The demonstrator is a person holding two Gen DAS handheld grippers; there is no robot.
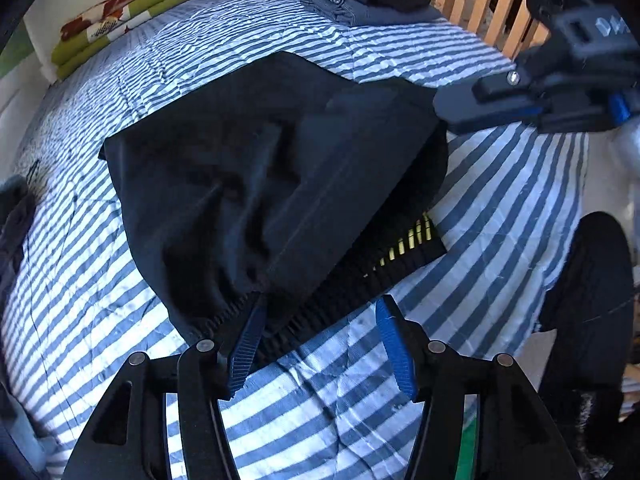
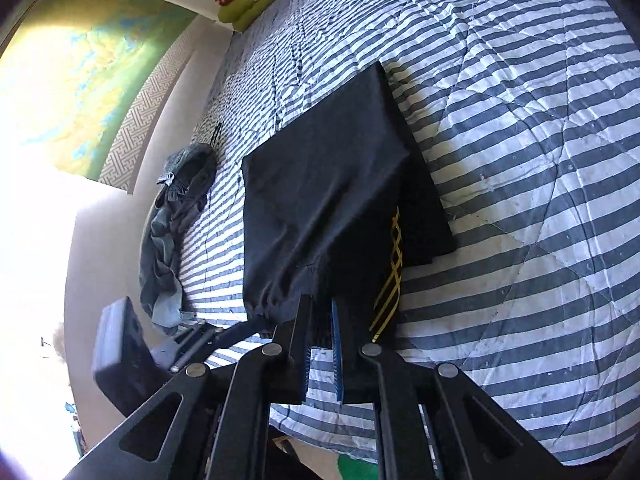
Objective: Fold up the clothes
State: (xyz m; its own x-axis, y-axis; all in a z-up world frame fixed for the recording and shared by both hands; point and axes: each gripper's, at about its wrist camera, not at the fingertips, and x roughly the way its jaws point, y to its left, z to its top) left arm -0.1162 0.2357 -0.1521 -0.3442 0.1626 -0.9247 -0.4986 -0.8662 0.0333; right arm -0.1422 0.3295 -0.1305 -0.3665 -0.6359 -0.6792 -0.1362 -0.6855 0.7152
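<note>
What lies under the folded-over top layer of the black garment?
Under the black garment's top layer, a lower black layer with yellow stripes shows at the edge, on the striped bedspread. The rest of that layer is covered.

The left gripper (image 1: pixel 320 336) points steeply down, its jaws well apart; the blue pads (image 1: pixel 394 344) press on nothing, one of them lying just beside a dark cloth edge. The right gripper (image 2: pixel 319 344) tilts down at a gentler angle, its jaws drawn almost together on the near hem of the black garment (image 2: pixel 328 184). In the left wrist view its fingers reach in from the far right.
</note>
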